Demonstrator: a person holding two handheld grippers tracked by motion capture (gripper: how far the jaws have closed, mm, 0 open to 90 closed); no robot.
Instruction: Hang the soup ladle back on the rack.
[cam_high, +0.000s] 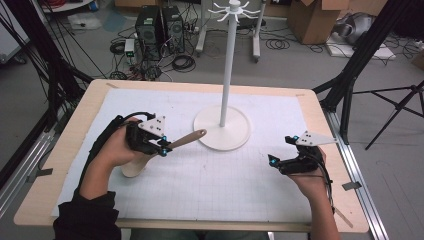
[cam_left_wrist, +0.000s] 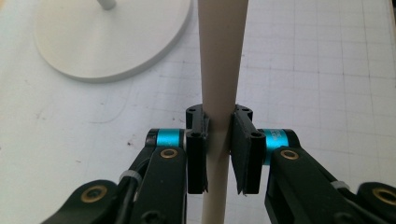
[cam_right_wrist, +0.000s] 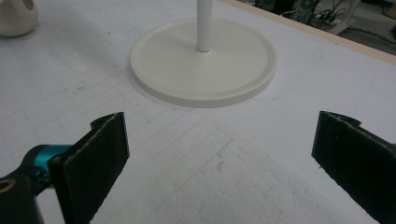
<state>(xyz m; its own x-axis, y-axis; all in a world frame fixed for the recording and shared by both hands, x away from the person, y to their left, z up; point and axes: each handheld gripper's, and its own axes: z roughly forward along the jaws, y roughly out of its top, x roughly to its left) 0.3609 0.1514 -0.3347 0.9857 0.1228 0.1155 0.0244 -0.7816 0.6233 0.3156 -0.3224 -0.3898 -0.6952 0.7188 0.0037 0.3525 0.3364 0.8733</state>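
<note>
One wooden spoon grasped by left tongs, right tongs released, one white stand.

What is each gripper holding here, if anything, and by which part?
The left gripper clamps a wooden spoon partway along its handle. The right gripper holds nothing; its jaws stand wide open above the table mat.
</note>
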